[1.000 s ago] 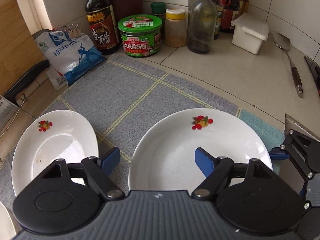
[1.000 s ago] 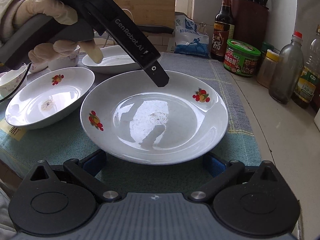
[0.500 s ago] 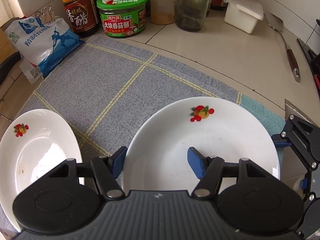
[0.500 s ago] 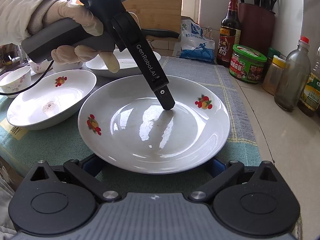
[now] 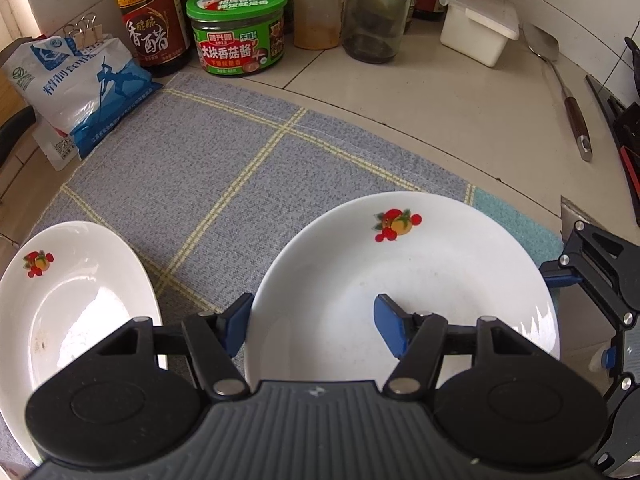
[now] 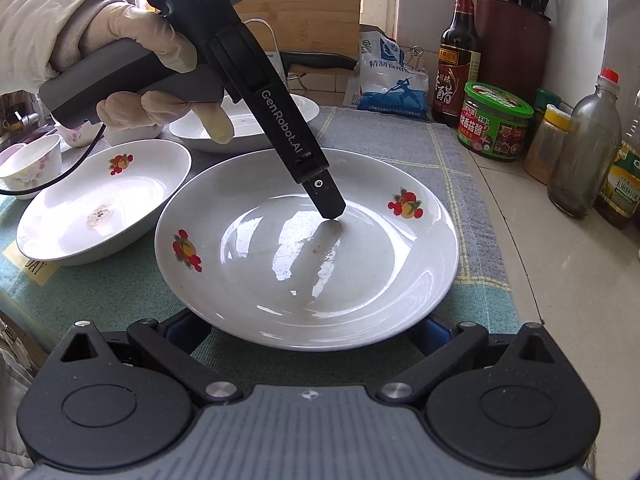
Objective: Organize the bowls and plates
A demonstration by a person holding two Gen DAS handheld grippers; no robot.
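Lowered, left gripper (image 5: 313,322) fingers (image 5: 391,330) straddle plate (image 5: 400,280) rim.

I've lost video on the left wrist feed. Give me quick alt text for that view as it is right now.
The left gripper is open astride the near-left rim of a large white plate, one blue finger inside and one outside. A second white plate lies to the left on the grey checked mat, with sauce jars and bottles behind.
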